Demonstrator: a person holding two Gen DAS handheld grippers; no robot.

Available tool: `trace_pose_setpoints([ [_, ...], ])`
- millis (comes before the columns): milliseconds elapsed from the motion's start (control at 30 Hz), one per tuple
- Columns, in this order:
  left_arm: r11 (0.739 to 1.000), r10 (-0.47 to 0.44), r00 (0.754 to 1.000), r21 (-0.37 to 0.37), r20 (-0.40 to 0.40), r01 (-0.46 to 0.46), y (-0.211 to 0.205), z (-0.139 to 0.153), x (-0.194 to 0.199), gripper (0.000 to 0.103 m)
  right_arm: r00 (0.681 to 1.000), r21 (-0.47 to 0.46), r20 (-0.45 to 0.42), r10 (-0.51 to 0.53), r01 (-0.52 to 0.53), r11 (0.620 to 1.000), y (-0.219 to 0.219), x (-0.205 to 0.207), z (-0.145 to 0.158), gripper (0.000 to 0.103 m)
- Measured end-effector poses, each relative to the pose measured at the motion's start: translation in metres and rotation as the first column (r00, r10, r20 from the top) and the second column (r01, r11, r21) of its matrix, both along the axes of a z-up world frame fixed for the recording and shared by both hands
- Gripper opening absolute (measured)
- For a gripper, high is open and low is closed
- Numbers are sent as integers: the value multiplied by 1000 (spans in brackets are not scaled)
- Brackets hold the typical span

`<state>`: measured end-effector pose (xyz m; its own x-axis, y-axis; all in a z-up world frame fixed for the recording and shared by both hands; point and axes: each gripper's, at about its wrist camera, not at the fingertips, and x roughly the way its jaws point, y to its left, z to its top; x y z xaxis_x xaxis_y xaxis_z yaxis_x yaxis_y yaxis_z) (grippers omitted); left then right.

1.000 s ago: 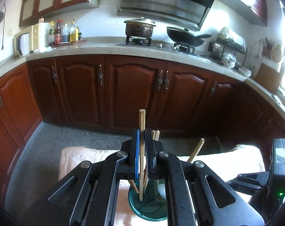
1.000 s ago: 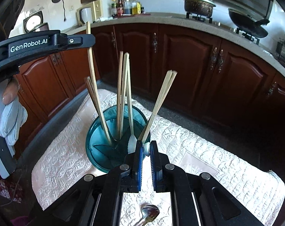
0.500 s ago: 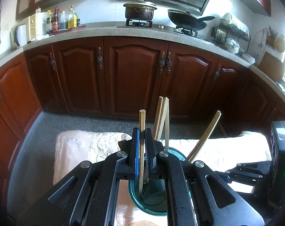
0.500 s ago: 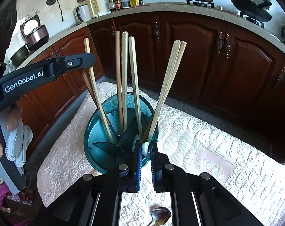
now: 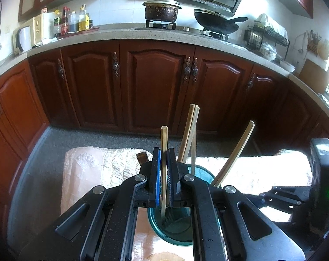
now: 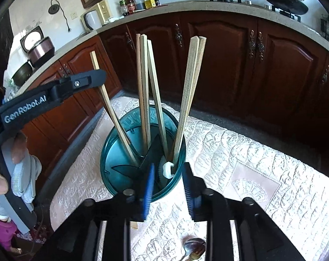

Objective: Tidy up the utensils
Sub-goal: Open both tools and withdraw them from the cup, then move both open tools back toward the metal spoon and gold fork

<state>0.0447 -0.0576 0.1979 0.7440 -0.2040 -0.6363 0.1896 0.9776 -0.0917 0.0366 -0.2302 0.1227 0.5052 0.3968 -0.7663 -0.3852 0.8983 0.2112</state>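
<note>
Left gripper (image 5: 163, 174) pinching wooden chopstick (image 5: 163, 152), tip inside teal utensil holder (image 6: 129, 150). Right gripper (image 6: 167, 180) jaws opening over holder's near rim, white spoon handle (image 6: 167, 169) between them, untouched. Metal spoon (image 6: 192, 248) on cloth near holder.

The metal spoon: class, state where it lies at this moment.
In the right wrist view, the metal spoon lies on the quilted cloth at the bottom edge, between the right gripper's arms, nearer the camera than the teal holder.

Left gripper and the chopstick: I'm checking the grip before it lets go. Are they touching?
Touching. The left wrist view shows the left gripper with its jaws shut on the chopstick, both pads against it, its lower end inside the teal holder.
</note>
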Motion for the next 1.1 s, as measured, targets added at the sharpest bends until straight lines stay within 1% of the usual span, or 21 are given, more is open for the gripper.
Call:
trace_pose_setpoints([
  [167, 1000, 7, 1000, -17, -30, -7, 4, -2, 0, 6, 1000, 23, 12, -15, 15, 1000, -4, -5, 6, 27],
  [267, 1000, 4, 1000, -10, -24, -4, 4, 0, -5, 12, 999, 55, 25, -34, 33, 998, -8, -11, 12, 29],
  [300, 1000, 3, 1000, -10, -22, -3, 4, 1, -6, 19, 999, 61, 28, -37, 36, 997, -9, -12, 14, 29],
  [333, 1000, 3, 1000, -13, -18, -3, 4, 2, -8, 28, 999, 65, 32, -41, 39, 997, -10, -14, 16, 29],
  [400, 1000, 3, 1000, -24, -6, -3, 5, 6, -12, 37, 998, 69, 41, -45, 42, 997, -10, -19, 18, 29],
  [433, 1000, 4, 1000, -27, -1, -4, 5, 7, -14, 39, 998, 71, 45, -46, 43, 997, -10, -21, 19, 29],
  [600, 1000, 3, 1000, -26, 17, -3, 7, 14, -26, 42, 996, 74, 66, -64, 59, 996, -10, -34, 25, 30],
  [733, 1000, -2, 999, -20, 38, 3, 8, 18, -39, 47, 994, 79, 84, -72, 65, 995, -12, -43, 30, 30],
  [933, 999, -20, 999, -32, 48, 22, 8, 22, -61, 49, 990, 90, 107, -92, 83, 993, -22, -66, 38, 31],
  [1033, 997, -51, 997, -54, 52, 54, 6, 21, -76, 49, 987, 87, 106, -117, 108, 990, -35, -79, 35, 34],
  [1100, 995, -70, 997, -67, 45, 73, 5, 17, -86, 49, 986, 82, 88, -139, 131, 988, -48, -88, 25, 35],
])
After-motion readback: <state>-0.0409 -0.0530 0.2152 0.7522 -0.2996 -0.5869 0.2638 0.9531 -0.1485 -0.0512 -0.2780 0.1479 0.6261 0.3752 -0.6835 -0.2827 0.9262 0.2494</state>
